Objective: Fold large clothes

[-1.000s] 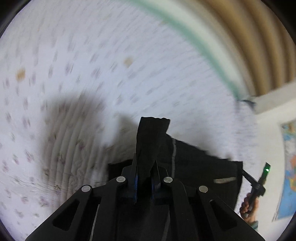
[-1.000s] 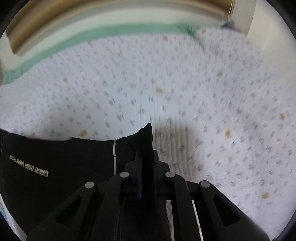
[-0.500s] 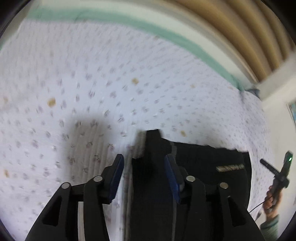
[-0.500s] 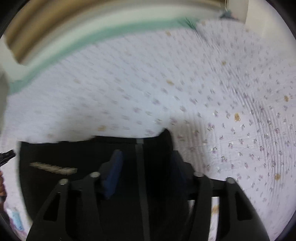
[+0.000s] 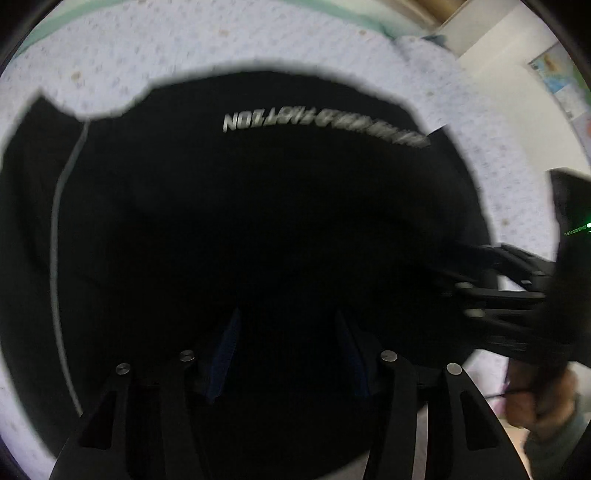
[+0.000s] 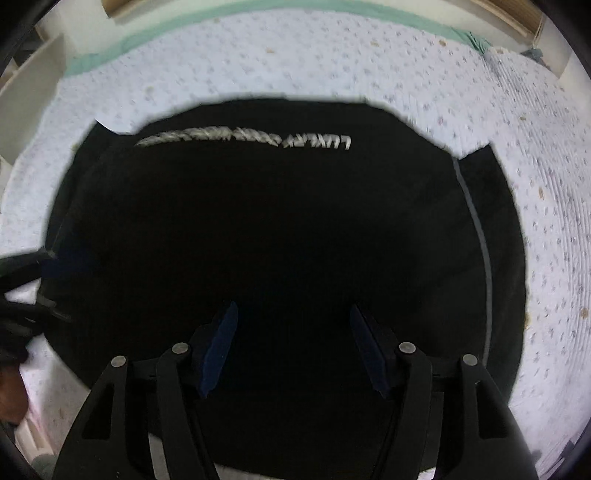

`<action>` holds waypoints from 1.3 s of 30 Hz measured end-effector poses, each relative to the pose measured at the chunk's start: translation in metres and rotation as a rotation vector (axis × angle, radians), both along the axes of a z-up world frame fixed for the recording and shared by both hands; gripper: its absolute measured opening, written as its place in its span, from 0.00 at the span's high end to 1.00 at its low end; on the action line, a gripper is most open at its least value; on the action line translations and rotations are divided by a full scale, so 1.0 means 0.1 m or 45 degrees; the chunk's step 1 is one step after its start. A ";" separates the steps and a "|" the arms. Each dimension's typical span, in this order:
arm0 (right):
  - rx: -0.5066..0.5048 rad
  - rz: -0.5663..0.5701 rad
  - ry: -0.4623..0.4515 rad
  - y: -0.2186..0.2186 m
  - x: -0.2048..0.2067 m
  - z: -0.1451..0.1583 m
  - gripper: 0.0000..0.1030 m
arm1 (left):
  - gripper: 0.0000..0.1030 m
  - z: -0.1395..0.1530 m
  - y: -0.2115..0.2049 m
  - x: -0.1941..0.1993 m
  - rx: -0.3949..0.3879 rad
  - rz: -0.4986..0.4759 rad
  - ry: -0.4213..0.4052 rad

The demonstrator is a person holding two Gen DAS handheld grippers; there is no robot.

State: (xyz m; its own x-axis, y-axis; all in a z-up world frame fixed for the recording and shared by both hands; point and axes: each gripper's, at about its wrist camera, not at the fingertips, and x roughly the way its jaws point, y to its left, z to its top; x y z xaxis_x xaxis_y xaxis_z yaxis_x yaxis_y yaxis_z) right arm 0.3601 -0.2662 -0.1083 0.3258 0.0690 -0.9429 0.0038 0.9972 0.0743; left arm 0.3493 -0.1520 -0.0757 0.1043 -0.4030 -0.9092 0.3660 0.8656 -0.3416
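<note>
A black garment (image 5: 258, 221) with a line of white lettering (image 5: 317, 127) lies folded flat on a white flower-print bedsheet (image 5: 147, 62). It also fills the right wrist view (image 6: 288, 229), lettering (image 6: 251, 136) toward the far side. My left gripper (image 5: 286, 332) is open and empty just above the garment's near part. My right gripper (image 6: 293, 325) is open and empty above the near part too. The right gripper also shows at the right edge of the left wrist view (image 5: 480, 280).
The bedsheet (image 6: 332, 59) surrounds the garment on all sides. A green band (image 6: 229, 13) runs along the bed's far edge, with a wooden headboard behind. A white wall with a map poster (image 5: 561, 85) stands at the right.
Both grippers let go of the garment's corners, opened, and pulled back toward me. The garment now lies flat under both, filling both views.
</note>
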 end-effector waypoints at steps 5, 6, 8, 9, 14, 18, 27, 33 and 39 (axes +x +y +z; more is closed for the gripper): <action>-0.014 0.001 -0.001 0.01 -0.02 -0.11 0.36 | 0.55 0.01 0.11 0.10 -0.041 0.064 0.060; 0.021 -0.008 0.007 -0.02 -0.02 -0.07 0.36 | 0.55 0.06 0.15 0.11 -0.069 0.065 0.070; 0.083 -0.004 -0.009 -0.09 -0.03 0.11 0.37 | 0.55 0.24 0.22 0.12 -0.125 0.056 0.076; 0.095 0.001 -0.037 -0.13 -0.03 0.21 0.37 | 0.55 0.35 0.23 0.13 -0.155 0.051 0.058; 0.052 -0.052 -0.175 -0.38 0.22 0.55 0.37 | 0.52 0.59 0.19 0.39 -0.203 0.083 -0.019; 0.059 -0.117 -0.061 -0.57 0.56 0.17 0.37 | 0.52 0.26 0.07 0.65 -0.066 0.100 0.047; 0.096 -0.141 -0.002 -0.58 0.68 -0.11 0.33 | 0.52 0.23 0.26 0.75 -0.090 0.082 0.085; 0.078 -0.177 -0.105 -0.72 0.43 0.32 0.32 | 0.52 0.83 0.93 0.58 -0.124 0.116 -0.091; -0.136 -0.242 -0.384 -0.97 0.02 0.97 0.17 | 0.35 1.06 1.91 0.53 -0.091 0.351 -0.140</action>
State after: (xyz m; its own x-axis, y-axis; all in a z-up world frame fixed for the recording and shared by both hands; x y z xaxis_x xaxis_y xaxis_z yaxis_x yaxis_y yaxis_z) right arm 0.3617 -0.3627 -0.0112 0.5874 -0.1129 -0.8014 0.1832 0.9831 -0.0042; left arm 0.4024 0.0391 0.0306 0.3146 -0.4084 -0.8569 0.1587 0.9127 -0.3767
